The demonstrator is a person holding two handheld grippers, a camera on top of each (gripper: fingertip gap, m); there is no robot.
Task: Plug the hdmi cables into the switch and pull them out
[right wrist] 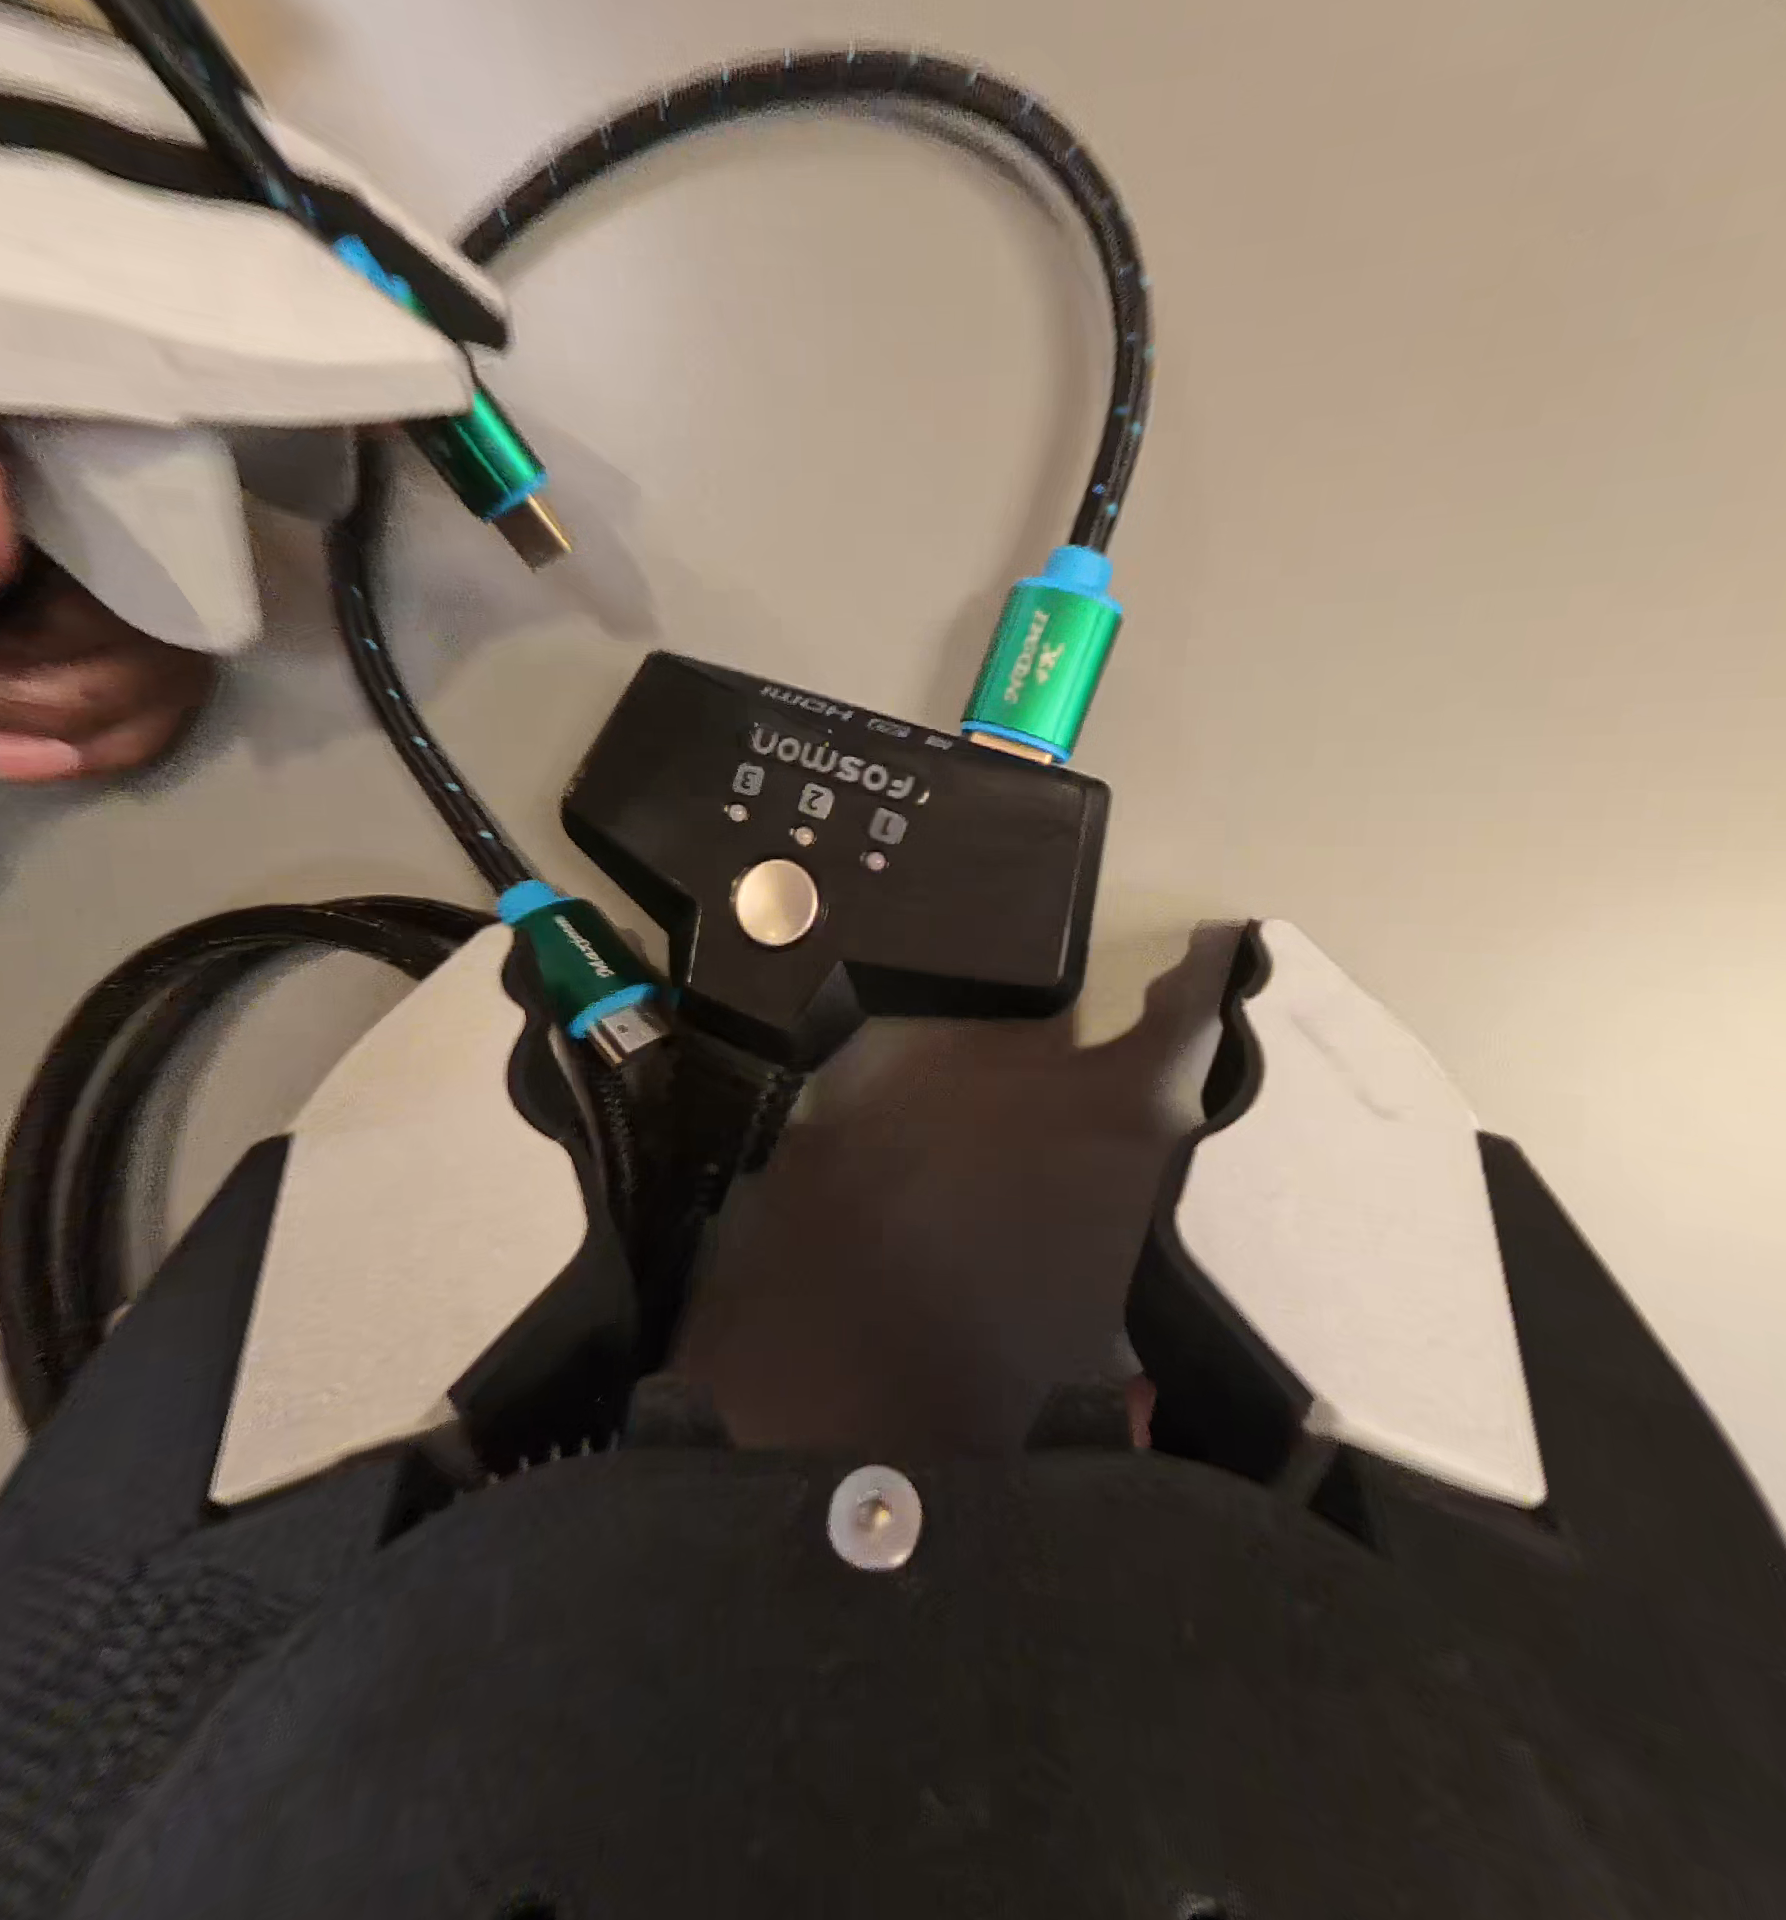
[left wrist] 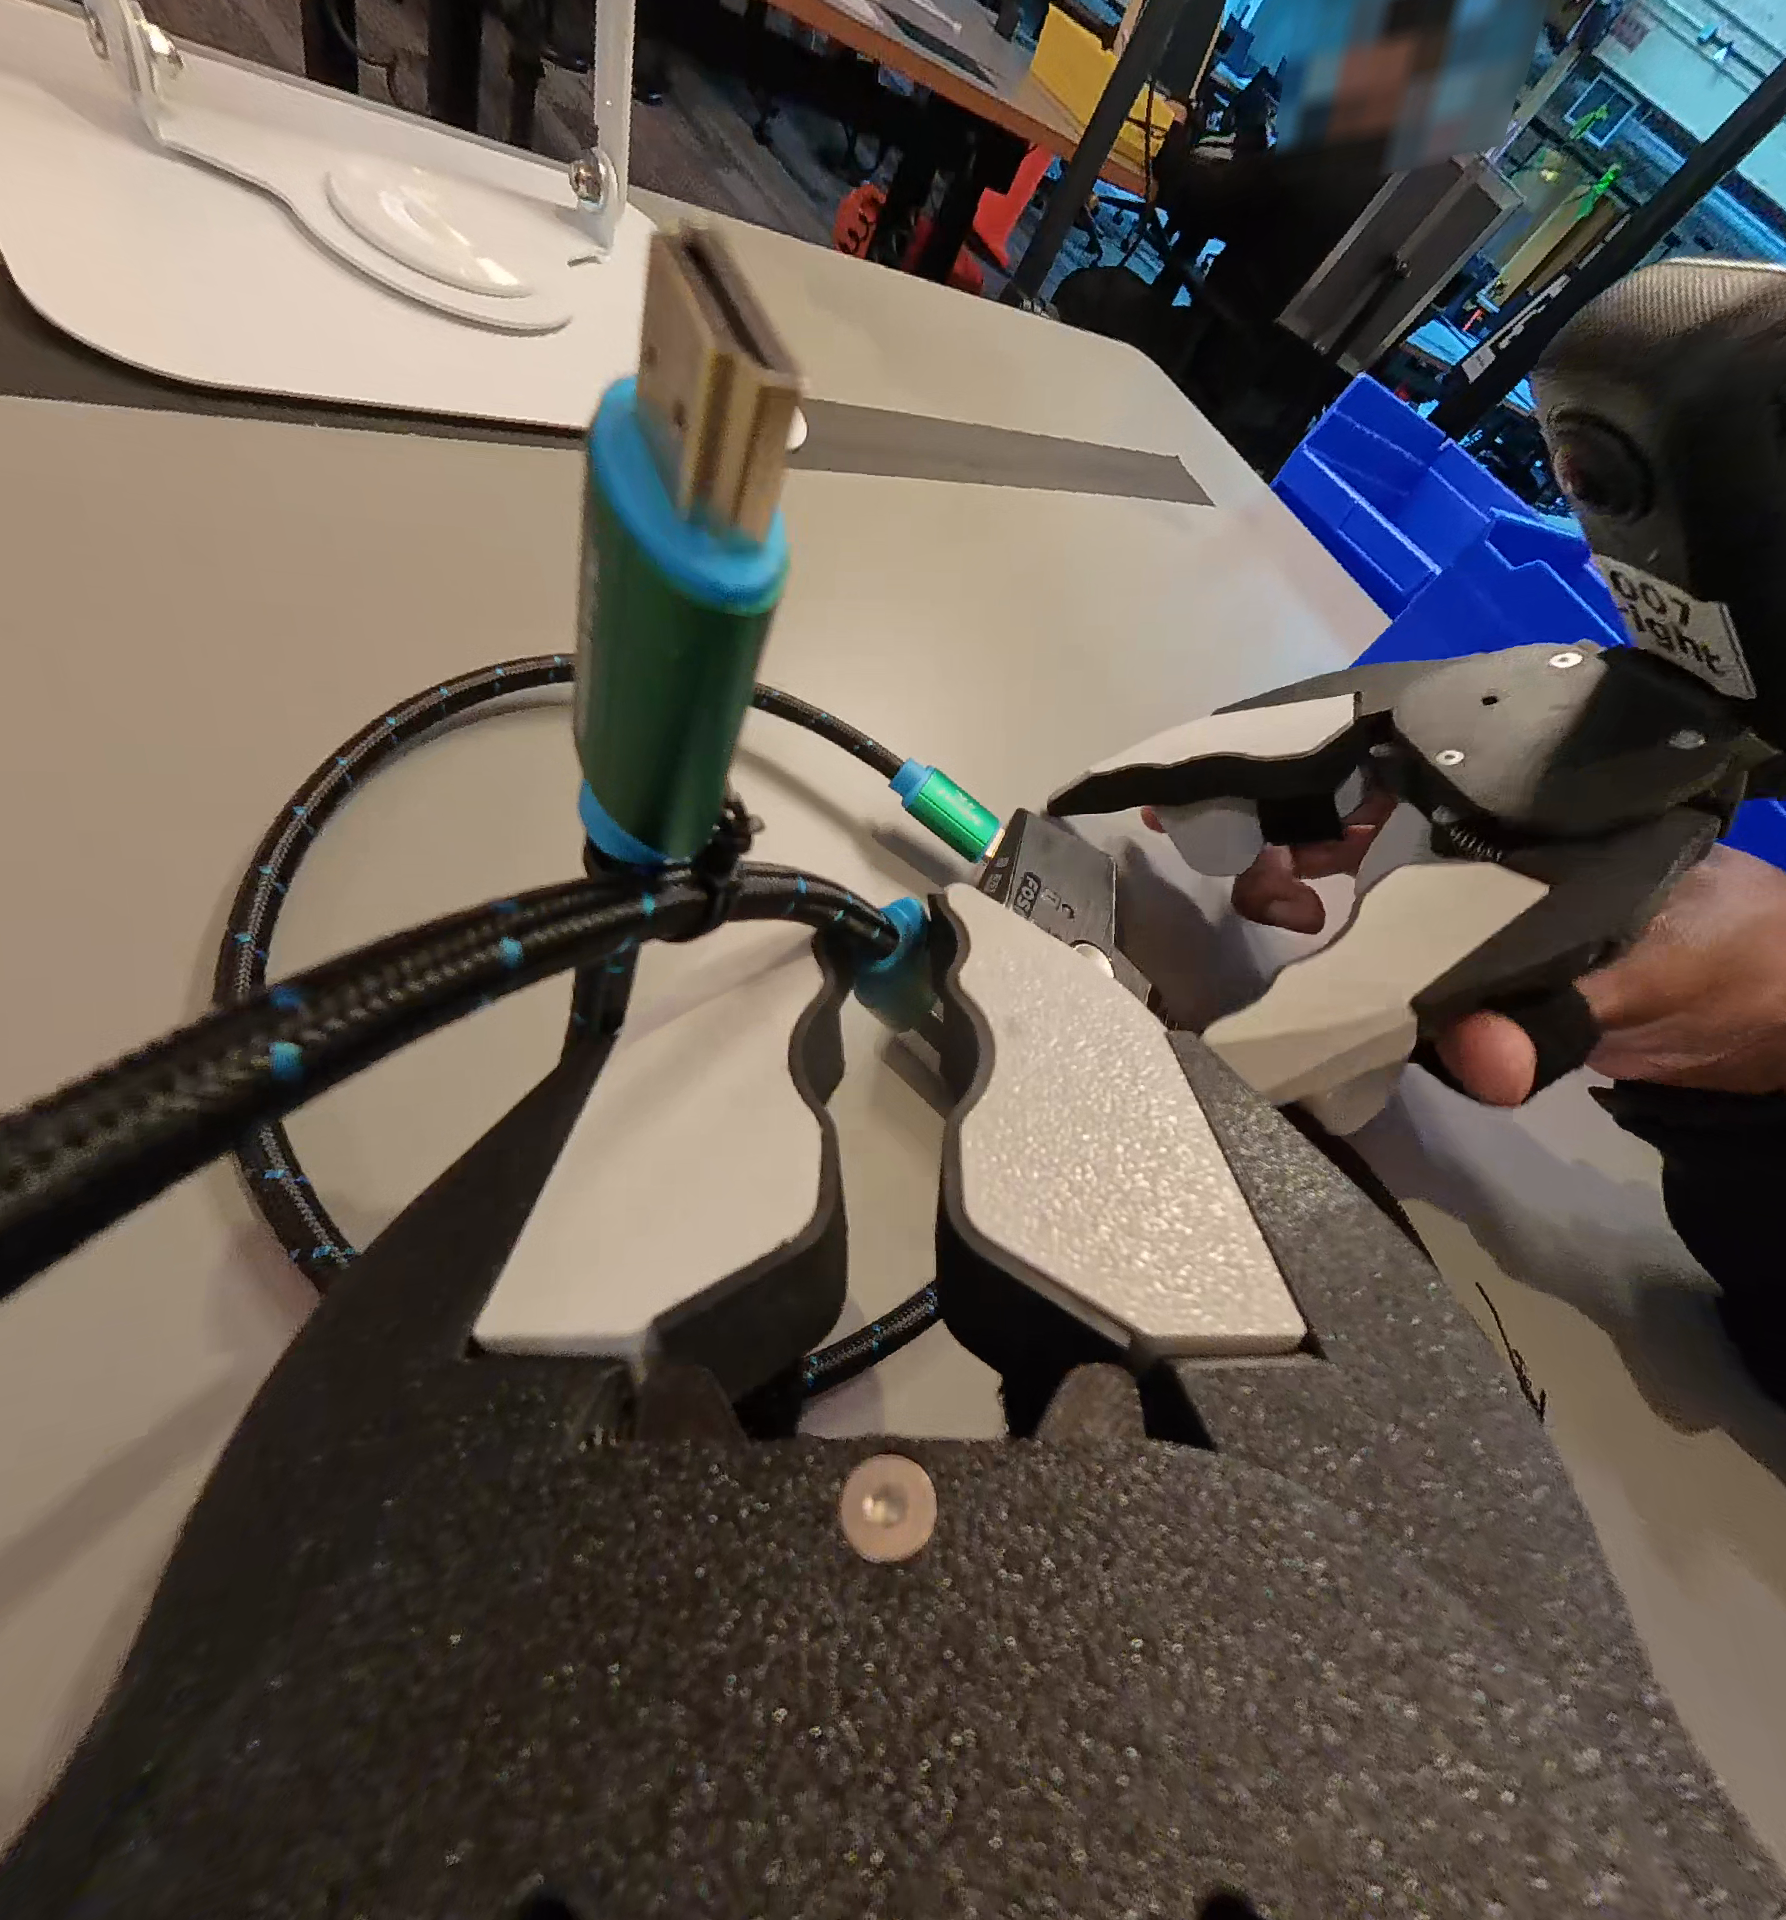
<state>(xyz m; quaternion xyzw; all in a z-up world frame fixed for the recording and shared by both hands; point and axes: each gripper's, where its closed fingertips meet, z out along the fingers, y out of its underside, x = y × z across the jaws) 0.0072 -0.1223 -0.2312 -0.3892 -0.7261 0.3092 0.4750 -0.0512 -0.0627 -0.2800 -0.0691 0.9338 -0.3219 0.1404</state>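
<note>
Left gripper (left wrist: 894,951) is clamped on a green metal-shelled HDMI plug (right wrist: 489,457) with blue collars. The right wrist view shows it at the far left, its gold tip bare and angled toward the black brushed-metal HDMI switch (right wrist: 930,883), near it but not touching. The right gripper (right wrist: 884,935) has its fingers wide apart, one on each side of the switch's near end where its own thick black lead leaves; neither finger visibly presses on the body.

I judge the plugging-in half to be under way. A second green plug (right wrist: 1040,665) already sits in the far-right port, and its black braided cable with blue flecks (right wrist: 1128,312) loops away across the pale grey table (right wrist: 1491,416). The held plug looks set for a port to the left of that one.

The next move calls for squaring the gold tip flat with the far edge of the switch, then pushing straight in. The switch looks light, so the right gripper would probably have to close on it or brace it first, or it may slide.

A third green plug (right wrist: 593,971) lies loose against the right gripper's left finger. In the left wrist view a fourth, blurred green plug (left wrist: 676,665) stands upright, tied to a cable bundle.
</note>
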